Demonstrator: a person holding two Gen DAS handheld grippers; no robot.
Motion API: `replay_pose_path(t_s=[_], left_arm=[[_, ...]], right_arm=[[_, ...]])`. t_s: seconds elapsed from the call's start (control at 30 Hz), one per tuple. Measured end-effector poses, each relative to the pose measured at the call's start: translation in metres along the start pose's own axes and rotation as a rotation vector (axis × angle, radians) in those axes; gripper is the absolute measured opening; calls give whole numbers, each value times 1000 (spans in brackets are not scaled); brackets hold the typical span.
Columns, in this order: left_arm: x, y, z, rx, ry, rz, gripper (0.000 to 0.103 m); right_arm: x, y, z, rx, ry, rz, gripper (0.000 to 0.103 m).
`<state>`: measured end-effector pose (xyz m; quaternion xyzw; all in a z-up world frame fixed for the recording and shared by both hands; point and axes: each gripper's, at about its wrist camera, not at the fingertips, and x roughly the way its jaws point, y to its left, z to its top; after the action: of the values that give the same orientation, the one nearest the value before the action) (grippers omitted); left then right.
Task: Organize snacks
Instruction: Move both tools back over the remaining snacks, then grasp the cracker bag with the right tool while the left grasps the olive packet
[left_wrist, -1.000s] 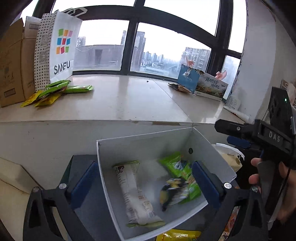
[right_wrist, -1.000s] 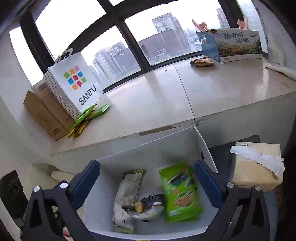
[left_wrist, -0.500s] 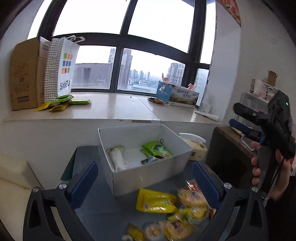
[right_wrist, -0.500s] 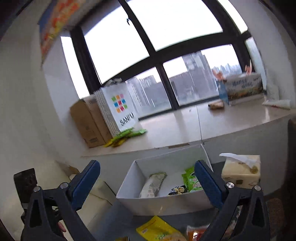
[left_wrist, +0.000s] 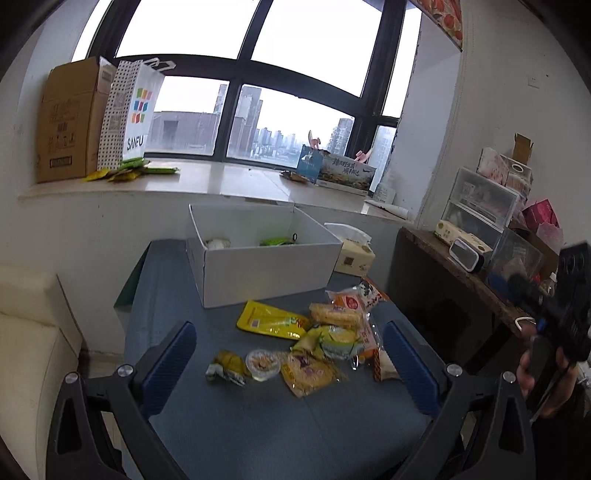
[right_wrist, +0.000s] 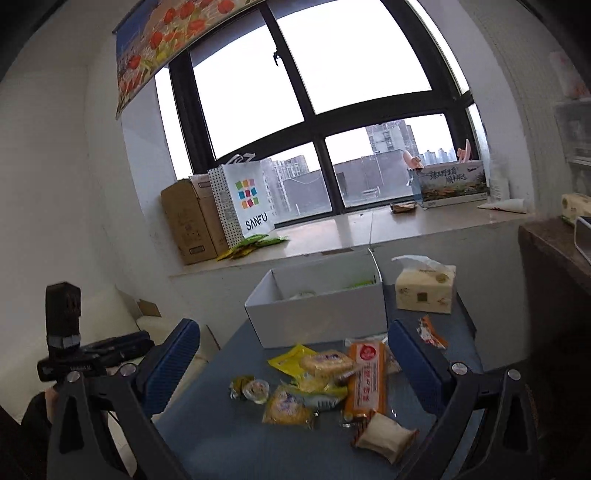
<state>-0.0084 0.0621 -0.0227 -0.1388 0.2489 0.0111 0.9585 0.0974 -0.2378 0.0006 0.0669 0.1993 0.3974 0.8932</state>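
A white box (left_wrist: 258, 267) stands at the far end of the blue table (left_wrist: 258, 424); it also shows in the right wrist view (right_wrist: 321, 317). It holds a few snack packs, mostly hidden by its wall. A pile of loose snacks lies in front of it: a yellow pouch (left_wrist: 269, 325), a small cup (left_wrist: 263, 365), an orange pack (right_wrist: 366, 376), a white wrapped bun (right_wrist: 384, 437). My left gripper (left_wrist: 288, 365) is open and empty above the pile. My right gripper (right_wrist: 291, 365) is open and empty, also held back over the pile.
A tissue box (right_wrist: 424, 291) stands right of the white box. Behind is a windowsill (left_wrist: 207, 181) with a cardboard box (left_wrist: 70, 136), a SANFU bag (left_wrist: 133, 118) and green packets (left_wrist: 129, 171). A dark side table (left_wrist: 461, 280) with clutter stands at the right.
Both grippers have pulled back and up from over the white box. The snack pile on the table has come into view. Both stay open and empty.
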Motion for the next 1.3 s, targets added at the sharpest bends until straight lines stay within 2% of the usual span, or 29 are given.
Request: replay_pose_path(t_s=[0.23, 0.3, 0.43, 0.63, 0.77, 1.07, 1.17, 1.23, 1.3], left_arm=[[0, -2, -7, -1, 20, 6, 103], [2, -2, -9, -4, 25, -3, 103], [5, -3, -11, -3, 40, -9, 103], [7, -7, -16, 30, 51, -7, 103], [7, -5, -16, 29, 56, -11, 103], [6, 5, -19, 12, 60, 4, 103], [7, 8, -20, 9, 61, 20, 103], [8, 12, -21, -2, 64, 27, 103], [9, 15, -22, -17, 68, 28, 103]], right_arm=[[14, -2, -41, -71, 149, -80, 103], [25, 0, -44, -88, 178, -72, 103], [58, 4, -48, -123, 238, -55, 103], [124, 6, -51, -180, 340, -107, 103], [164, -3, -47, -161, 392, -111, 103], [238, -29, -44, -151, 505, -191, 103], [246, -35, -48, -105, 549, -134, 103], [248, -36, -54, -95, 586, -122, 84], [243, -36, -55, -85, 570, -108, 80]])
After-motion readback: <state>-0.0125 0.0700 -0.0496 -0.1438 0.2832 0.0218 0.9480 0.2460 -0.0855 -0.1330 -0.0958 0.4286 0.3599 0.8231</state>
